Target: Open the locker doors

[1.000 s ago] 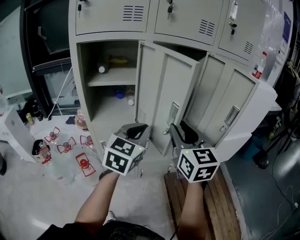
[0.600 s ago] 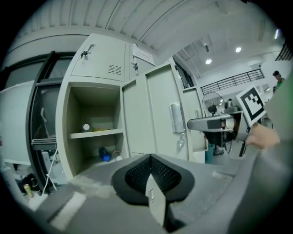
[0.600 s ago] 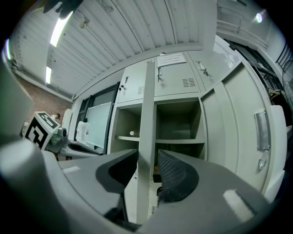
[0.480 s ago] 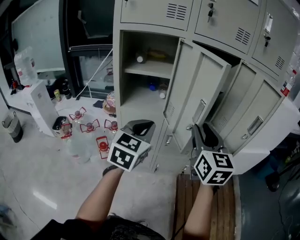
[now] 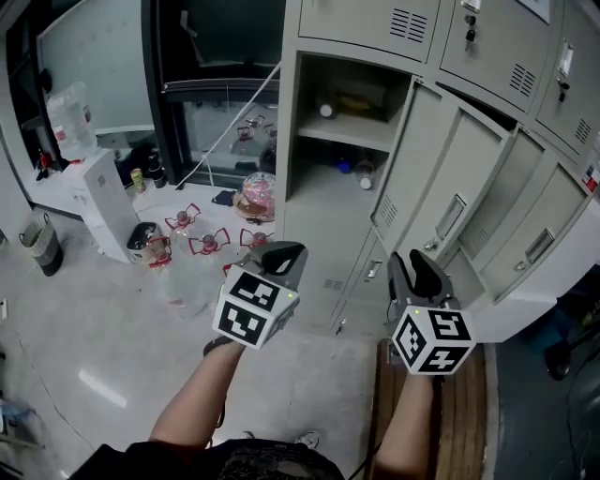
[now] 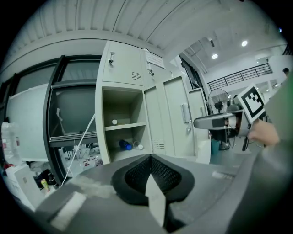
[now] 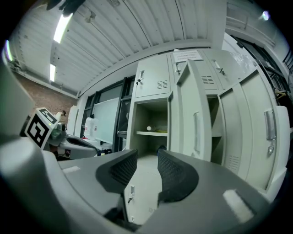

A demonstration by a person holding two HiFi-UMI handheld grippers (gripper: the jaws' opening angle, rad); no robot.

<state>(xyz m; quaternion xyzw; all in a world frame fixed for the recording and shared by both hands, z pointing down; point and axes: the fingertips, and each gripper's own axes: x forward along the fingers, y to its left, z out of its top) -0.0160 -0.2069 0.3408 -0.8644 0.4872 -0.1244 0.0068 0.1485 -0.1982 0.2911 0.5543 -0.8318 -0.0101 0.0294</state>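
The grey lockers [image 5: 366,23] stand ahead of me. The lower left compartment [image 5: 347,141] is open and shows a shelf with small bottles. Its door [image 5: 417,178] and a neighbouring door [image 5: 525,234] stand swung outward; the upper doors are closed. My left gripper [image 5: 281,258] hovers in front of the open compartment, jaws shut on nothing [image 6: 150,157]. My right gripper [image 5: 417,272] hangs below the open doors, apart from them. It is open, and only the locker shows through the gap [image 7: 147,160]. The open door [image 7: 194,123] is straight ahead of it.
Bottles with red holders [image 5: 187,248] stand on the floor to the left, beside a white box [image 5: 103,211] and a small bin [image 5: 42,244]. A pink covered dish [image 5: 258,197] sits near the locker's base. A wooden pallet [image 5: 469,412] lies under my right arm.
The head view has swung left, so the lockers now sit further right and more floor shows. Both grippers keep their spacing and jaw states. The doors have not moved.
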